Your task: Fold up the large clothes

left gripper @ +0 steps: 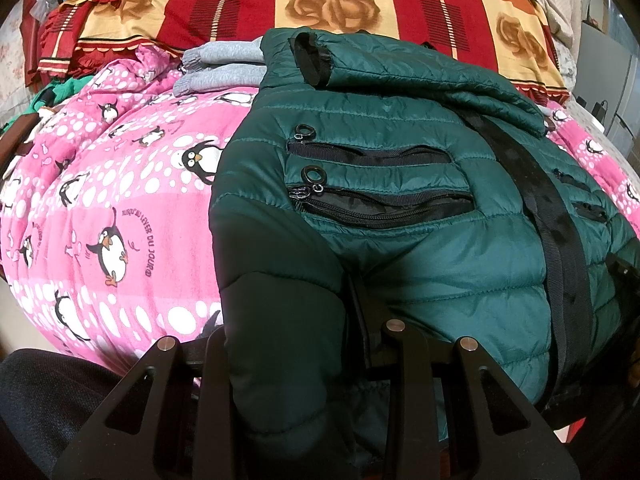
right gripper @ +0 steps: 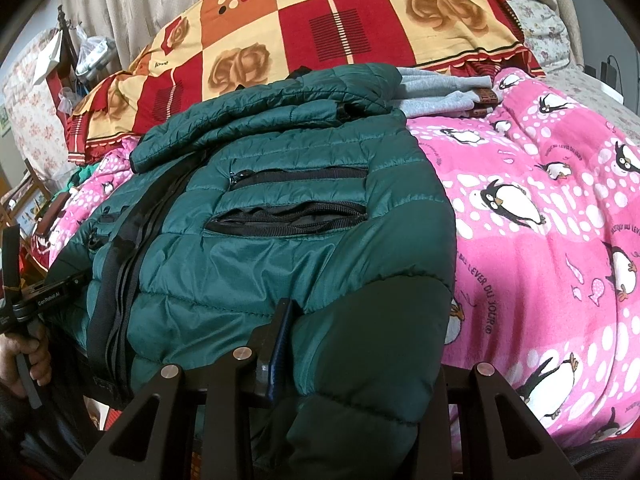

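Two grippers are each biting a near corner of the same jacket (left gripper: 400,208), so the biggest risk is lying in the bulk ahead of the fingers: the padded, slick shell is looking likely to slide or spring open if the hem is being carried forward unevenly, one side leading the other. Next, a sleeve (left gripper: 400,68) is lying loosely across the far end, well beyond the fingertips, and could be rolling off sideways as the lower half is coming over it. Smaller still, the black zip tape (left gripper: 560,216) is running down the middle between the two grips and may be buckling into a ridge. The jacket is lying face up on a pink blanket (left gripper: 100,200), dark green, quilted, with two zip pockets gaping open just ahead of each grip. The left gripper (left gripper: 280,344) is pinching a thick fold of hem between its fingers; the right gripper (right gripper: 352,360) is doing the same, one blue-padded finger (right gripper: 280,344) showing against the cloth.
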`<move>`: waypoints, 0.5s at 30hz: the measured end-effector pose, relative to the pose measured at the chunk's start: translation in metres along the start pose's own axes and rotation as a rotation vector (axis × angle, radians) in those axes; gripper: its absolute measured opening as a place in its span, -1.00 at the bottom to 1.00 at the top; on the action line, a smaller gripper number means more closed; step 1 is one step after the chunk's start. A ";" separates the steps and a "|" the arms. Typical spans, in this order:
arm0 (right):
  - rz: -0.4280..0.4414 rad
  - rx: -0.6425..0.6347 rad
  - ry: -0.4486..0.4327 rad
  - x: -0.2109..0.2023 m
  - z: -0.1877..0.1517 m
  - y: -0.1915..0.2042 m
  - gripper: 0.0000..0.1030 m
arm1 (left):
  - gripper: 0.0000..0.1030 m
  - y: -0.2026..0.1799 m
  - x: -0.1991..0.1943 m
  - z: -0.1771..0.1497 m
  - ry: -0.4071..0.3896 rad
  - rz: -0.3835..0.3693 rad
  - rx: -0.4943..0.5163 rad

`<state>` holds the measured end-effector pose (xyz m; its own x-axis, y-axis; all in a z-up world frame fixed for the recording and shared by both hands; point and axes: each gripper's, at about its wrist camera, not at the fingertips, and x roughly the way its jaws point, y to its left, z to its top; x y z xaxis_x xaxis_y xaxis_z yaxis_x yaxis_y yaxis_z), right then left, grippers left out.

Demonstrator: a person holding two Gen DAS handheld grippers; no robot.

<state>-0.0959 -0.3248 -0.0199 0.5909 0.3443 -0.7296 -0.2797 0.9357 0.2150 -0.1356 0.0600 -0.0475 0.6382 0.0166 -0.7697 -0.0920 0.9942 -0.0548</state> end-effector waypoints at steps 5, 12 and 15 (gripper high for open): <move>0.003 -0.012 -0.027 -0.011 -0.001 0.003 -0.41 | -0.65 0.014 -0.015 0.004 0.000 -0.054 -0.042; 0.045 0.005 -0.079 -0.046 -0.007 0.004 -0.45 | -0.67 0.026 -0.049 0.003 -0.008 -0.109 -0.090; 0.055 -0.021 -0.097 -0.062 -0.007 0.009 -0.47 | -0.68 0.028 -0.063 -0.002 -0.016 -0.124 -0.082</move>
<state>-0.1404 -0.3381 0.0228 0.6444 0.4018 -0.6506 -0.3292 0.9137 0.2382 -0.1795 0.0863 -0.0016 0.6604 -0.1034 -0.7437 -0.0737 0.9768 -0.2013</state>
